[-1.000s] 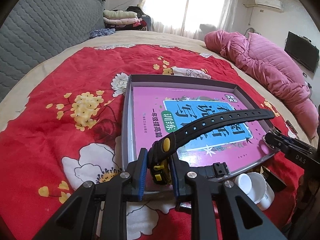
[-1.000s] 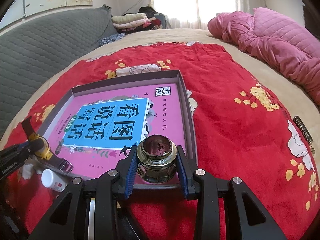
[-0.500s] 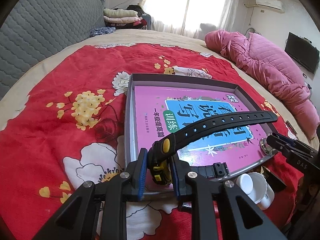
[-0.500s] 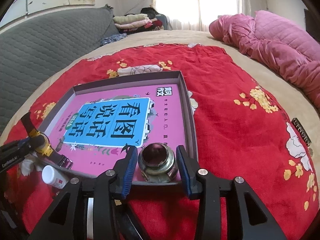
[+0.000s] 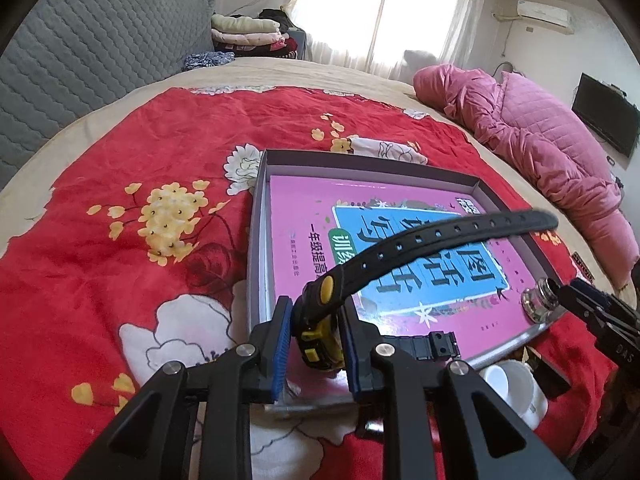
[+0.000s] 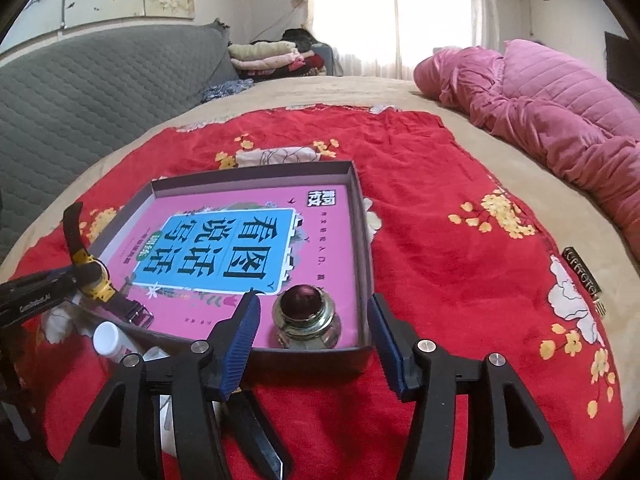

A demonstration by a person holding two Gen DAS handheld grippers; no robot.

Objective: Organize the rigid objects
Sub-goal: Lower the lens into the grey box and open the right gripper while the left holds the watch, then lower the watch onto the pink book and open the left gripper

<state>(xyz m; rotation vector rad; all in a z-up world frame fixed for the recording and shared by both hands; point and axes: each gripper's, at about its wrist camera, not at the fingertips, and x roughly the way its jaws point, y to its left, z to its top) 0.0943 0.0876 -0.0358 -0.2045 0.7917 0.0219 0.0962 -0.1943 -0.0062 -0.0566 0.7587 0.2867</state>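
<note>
Gripping the black-and-yellow watch point(image 5: 320, 332) by its case, the left gripper point(image 5: 316, 344) sits at the bottom centre of the left wrist view, its jaws closed tight on the case. One strap arcs up and to the right across the frame, above the pink book point(image 5: 384, 256); the buckle end lies to the right over the near rim of the grey tray point(image 5: 256, 240).

In the right wrist view, the right gripper point(image 6: 312, 332) has its jaws spread wide and grips nothing. Between the blue pads point(image 6: 240, 340), touching neither, a small glass jar point(image 6: 307, 322) stands upright inside the tray, in its near right corner, resting on the book's cover.

The tray lies on a red floral cloth point(image 6: 440, 248) spread over the bed. At the lower left of this view, a white bottle point(image 6: 110, 340) lies outside the tray, just beside its near rim. A pink quilt point(image 6: 560, 112) is heaped at the upper right.
</note>
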